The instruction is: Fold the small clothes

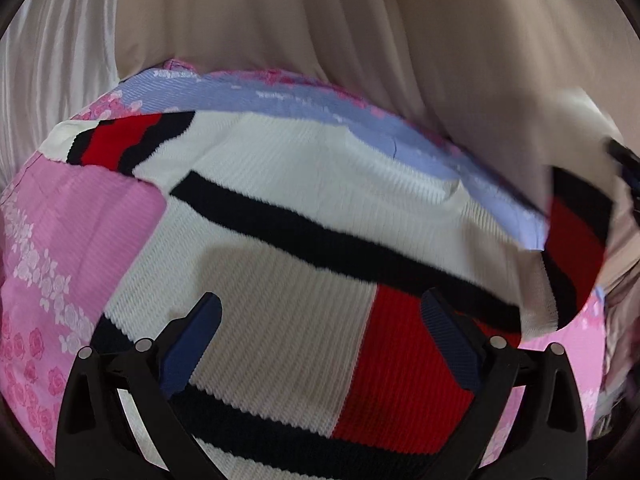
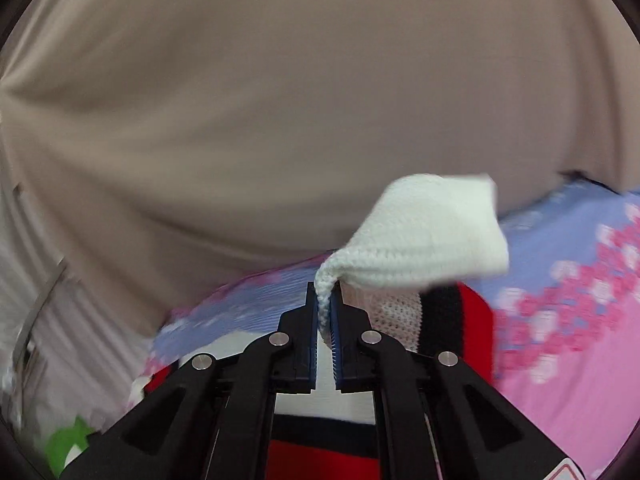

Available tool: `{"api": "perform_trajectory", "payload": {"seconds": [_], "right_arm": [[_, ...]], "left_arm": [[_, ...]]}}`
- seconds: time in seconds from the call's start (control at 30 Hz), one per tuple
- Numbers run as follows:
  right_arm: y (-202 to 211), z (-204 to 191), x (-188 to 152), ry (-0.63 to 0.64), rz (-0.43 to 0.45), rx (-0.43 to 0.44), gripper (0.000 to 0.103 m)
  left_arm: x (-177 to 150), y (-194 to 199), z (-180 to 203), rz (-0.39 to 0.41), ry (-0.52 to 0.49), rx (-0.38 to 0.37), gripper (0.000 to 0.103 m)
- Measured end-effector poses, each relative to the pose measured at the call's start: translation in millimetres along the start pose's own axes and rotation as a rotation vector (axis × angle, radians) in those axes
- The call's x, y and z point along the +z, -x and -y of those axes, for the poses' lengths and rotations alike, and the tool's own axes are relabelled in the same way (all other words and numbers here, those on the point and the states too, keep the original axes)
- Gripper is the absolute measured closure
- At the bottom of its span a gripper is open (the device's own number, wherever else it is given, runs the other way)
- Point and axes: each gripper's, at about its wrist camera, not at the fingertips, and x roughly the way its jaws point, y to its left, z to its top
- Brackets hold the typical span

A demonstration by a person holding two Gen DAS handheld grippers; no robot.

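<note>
A small knit sweater (image 1: pixel 304 208), white with black stripes and red blocks, lies spread on a pink and blue floral bedsheet (image 1: pixel 72 248). My left gripper (image 1: pixel 320 340) is open and hovers just above the sweater's lower body, touching nothing. My right gripper (image 2: pixel 328 308) is shut on a white knit edge of the sweater (image 2: pixel 424 232) and holds it lifted off the bed. In the left wrist view the lifted sleeve with its red and black cuff (image 1: pixel 576 248) hangs blurred at the right.
A beige curtain (image 2: pixel 280 100) hangs close behind the bed in both views. The floral sheet (image 2: pixel 560 300) continues to the right. A green and white object (image 2: pixel 64 444) sits low at the left edge of the right wrist view.
</note>
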Motion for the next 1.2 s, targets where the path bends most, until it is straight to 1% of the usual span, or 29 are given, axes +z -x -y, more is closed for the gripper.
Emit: {"api": "perform_trajectory", "payload": {"seconds": [0.03,0.07,0.1,0.13,0.2,0.27,0.3,0.33,0.4,0.43,0.5,0.53,0.6,0.63,0.67,0.7,0.73,0.77,0.8,0.83,0.9,0.93,0.97,1.0,1.03,1.07,1.13,1.17,1.2], "right_arm": [[-19,-32,-7,0.038,-0.039,0.064,0.091],[-45,-65,-20,0.077,-0.090,0.126,0.091],[-64,-86,-32,0.114,-0.128,0.151,0.087],[-88,-109,-50,0.176,-0.171,0.152,0.082],[-116,-125,-80,0.253,-0.221,0.082,0.082],[-113,-107,-97,0.229,-0.237,0.032,0.078],[-104,-92,-104,0.215,-0.235,-0.018,0.068],[-89,-70,-114,0.216,-0.219,-0.110,0.055],[-63,-31,-130,0.231,-0.212,-0.319,0.045],[-55,-17,-137,0.224,-0.230,-0.382,0.045],[-47,13,-148,0.190,-0.287,-0.452,0.045],[-48,22,-151,0.193,-0.301,-0.468,0.045],[-53,25,-160,0.238,-0.328,-0.468,0.045],[-55,30,-167,0.248,-0.342,-0.461,0.045],[-62,31,-172,0.252,-0.359,-0.446,0.045],[-62,35,-181,0.253,-0.368,-0.433,0.045],[-68,36,-184,0.257,-0.378,-0.421,0.048],[-72,34,-184,0.258,-0.386,-0.412,0.054],[-76,32,-185,0.250,-0.390,-0.394,0.082],[-77,35,-180,0.219,-0.384,-0.388,0.089],[-62,38,-167,0.129,-0.318,-0.337,0.090],[-49,42,-162,0.096,-0.284,-0.332,0.090],[-45,46,-159,0.075,-0.271,-0.335,0.090],[-40,56,-163,0.046,-0.281,-0.339,0.090],[-42,65,-169,0.025,-0.306,-0.347,0.090],[-49,76,-181,0.006,-0.358,-0.362,0.090],[-47,79,-187,0.004,-0.367,-0.353,0.089],[-44,76,-184,-0.007,-0.385,-0.355,0.089],[-37,72,-179,-0.016,-0.375,-0.344,0.088]], "left_arm": [[4,1,-5,0.005,0.011,-0.012,0.005],[8,0,-10,0.004,0.021,-0.019,0.005],[13,-4,-17,-0.005,0.037,-0.022,0.005],[17,-8,-22,-0.012,0.049,-0.027,0.005],[27,-25,-36,-0.045,0.102,-0.068,0.005],[35,-44,-46,-0.082,0.150,-0.100,0.005],[40,-56,-47,-0.098,0.175,-0.119,0.005],[46,-74,-48,-0.116,0.201,-0.118,0.005],[56,-102,-47,-0.144,0.232,-0.114,0.005],[62,-122,-45,-0.171,0.266,-0.120,0.005],[68,-142,-44,-0.188,0.309,-0.133,0.005],[72,-153,-43,-0.190,0.336,-0.103,0.006],[80,-158,-38,-0.149,0.334,-0.057,0.008],[85,-160,-32,-0.138,0.314,-0.045,0.023],[89,-162,-28,-0.131,0.296,-0.053,0.052],[91,-162,-24,-0.129,0.287,-0.068,0.066],[96,-161,-22,-0.123,0.282,-0.090,0.088],[101,-156,-22,-0.109,0.281,-0.100,0.097],[104,-150,-23,-0.088,0.275,-0.107,0.097],[105,-140,-25,-0.060,0.272,-0.112,0.097],[101,-128,-31,-0.044,0.260,-0.113,0.098],[94,-131,-36,-0.060,0.250,-0.094,0.097],[86,-138,-39,-0.086,0.242,-0.074,0.097],[74,-150,-43,-0.135,0.247,-0.048,0.097],[68,-154,-48,-0.145,0.264,-0.050,0.098],[65,-151,-50,-0.118,0.270,-0.063,0.098],[66,-147,-48,-0.119,0.266,-0.074,0.098],[66,-146,-48,-0.121,0.267,-0.082,0.097],[68,-147,-47,-0.122,0.263,-0.086,0.097]]}}
